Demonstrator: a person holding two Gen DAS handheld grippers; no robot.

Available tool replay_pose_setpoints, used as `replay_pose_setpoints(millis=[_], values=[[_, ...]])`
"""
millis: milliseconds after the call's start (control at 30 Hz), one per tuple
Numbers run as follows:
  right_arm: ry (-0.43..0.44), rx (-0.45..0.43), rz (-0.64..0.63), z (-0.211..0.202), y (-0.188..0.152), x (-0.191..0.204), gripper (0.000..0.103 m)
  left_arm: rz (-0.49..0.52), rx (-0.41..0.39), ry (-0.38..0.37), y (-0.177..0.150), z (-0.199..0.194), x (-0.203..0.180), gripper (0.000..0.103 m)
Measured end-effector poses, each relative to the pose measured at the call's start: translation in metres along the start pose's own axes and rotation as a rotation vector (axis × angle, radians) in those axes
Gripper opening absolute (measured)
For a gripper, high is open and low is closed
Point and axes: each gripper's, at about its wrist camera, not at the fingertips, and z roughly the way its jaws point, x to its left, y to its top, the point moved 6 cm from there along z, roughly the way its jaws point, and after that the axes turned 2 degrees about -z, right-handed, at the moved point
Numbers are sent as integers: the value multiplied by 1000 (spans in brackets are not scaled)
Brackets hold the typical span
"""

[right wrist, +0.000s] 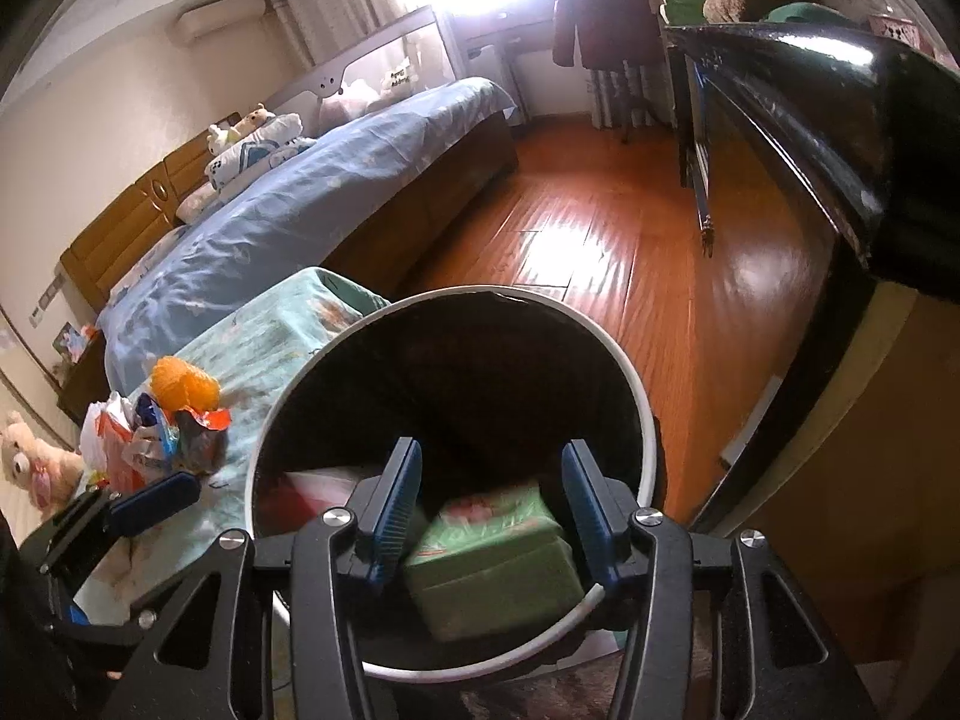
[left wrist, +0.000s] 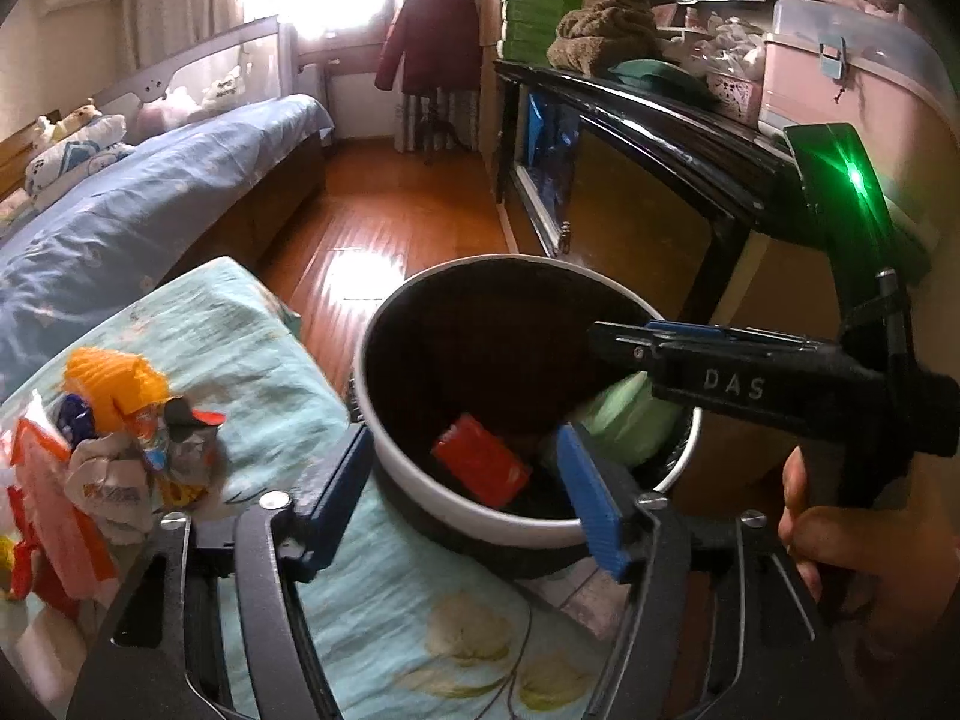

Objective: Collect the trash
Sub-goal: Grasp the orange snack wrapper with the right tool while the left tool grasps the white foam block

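A white-rimmed bin [left wrist: 462,507] with a black liner stands beside a stool covered in teal cloth [left wrist: 384,594]. My left gripper [left wrist: 462,501] hangs open over the bin's near rim, and a red packet [left wrist: 480,468] lies loose inside, below its fingers. My right gripper [right wrist: 492,513] is over the bin mouth [right wrist: 636,384]. A green box [right wrist: 492,546], blurred, sits below its blue pads and is free of them. From the left wrist view the right gripper [left wrist: 636,348] reaches in from the right above the green blur [left wrist: 624,420]. A pile of wrappers with an orange net [left wrist: 114,384] lies on the cloth.
A bed with a blue cover [right wrist: 288,210] runs along the left. A black glossy cabinet [right wrist: 810,120] stands close on the right. Wooden floor [right wrist: 588,228] lies beyond the bin. A hand [left wrist: 828,528] holds the right gripper's handle. A plush toy [right wrist: 24,462] sits at the far left.
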Motion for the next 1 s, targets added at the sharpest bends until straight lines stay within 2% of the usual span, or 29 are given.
replay_pose_setpoints(millis=[133, 300, 467, 667, 1000], values=[[4, -6, -1, -3, -1, 3, 51, -43, -3, 20, -11, -10, 14, 69], [24, -8, -9, -8, -5, 17, 58, -126, -8, 68, -35, -30, 41, 72], [68, -16, -34, -13, -13, 43, 72, -200, -32, 117, -55, -55, 69, 73], [143, -2, -82, -14, -29, 88, 76, -266, -62, 207, -78, -86, 105, 75], [210, 29, -179, -7, -56, 143, 78, -374, -71, 300, -117, -121, 156, 76]])
